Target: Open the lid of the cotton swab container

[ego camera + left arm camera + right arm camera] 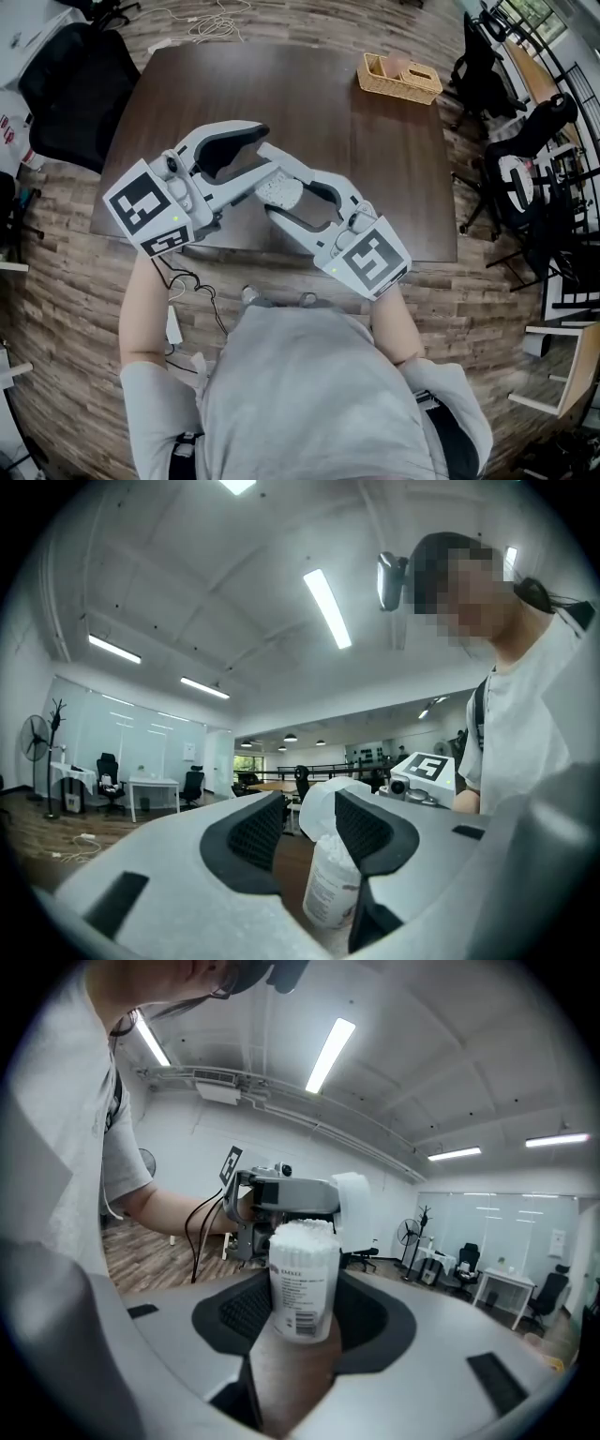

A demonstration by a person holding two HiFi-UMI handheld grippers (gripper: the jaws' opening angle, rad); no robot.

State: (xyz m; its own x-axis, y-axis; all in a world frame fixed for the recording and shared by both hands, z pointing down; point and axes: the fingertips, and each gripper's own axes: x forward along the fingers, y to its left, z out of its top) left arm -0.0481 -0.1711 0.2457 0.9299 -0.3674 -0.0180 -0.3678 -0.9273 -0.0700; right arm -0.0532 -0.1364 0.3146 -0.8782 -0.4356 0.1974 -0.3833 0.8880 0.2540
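Note:
The cotton swab container (pixel 304 1279) is a clear tube packed with white swabs, held off the dark table (pixel 394 159). My right gripper (pixel 305 1314) is shut on its lower body. Its white lid (pixel 355 1206) stands flipped up beside the open mouth. In the left gripper view the container (pixel 330 883) and lid (pixel 323 803) sit between the pads of my left gripper (pixel 309 832). The lid lies against the right pad, with a gap to the left pad, so those jaws are open. From the head view both grippers (pixel 267 155) (pixel 269 183) meet around the container (pixel 279 190) near the table's front edge.
A wicker basket (pixel 398 78) stands at the table's far right corner. Black office chairs stand left (pixel 75 84) and right (pixel 525 159) of the table. Cables (pixel 192 286) hang by the person's left arm over the wooden floor.

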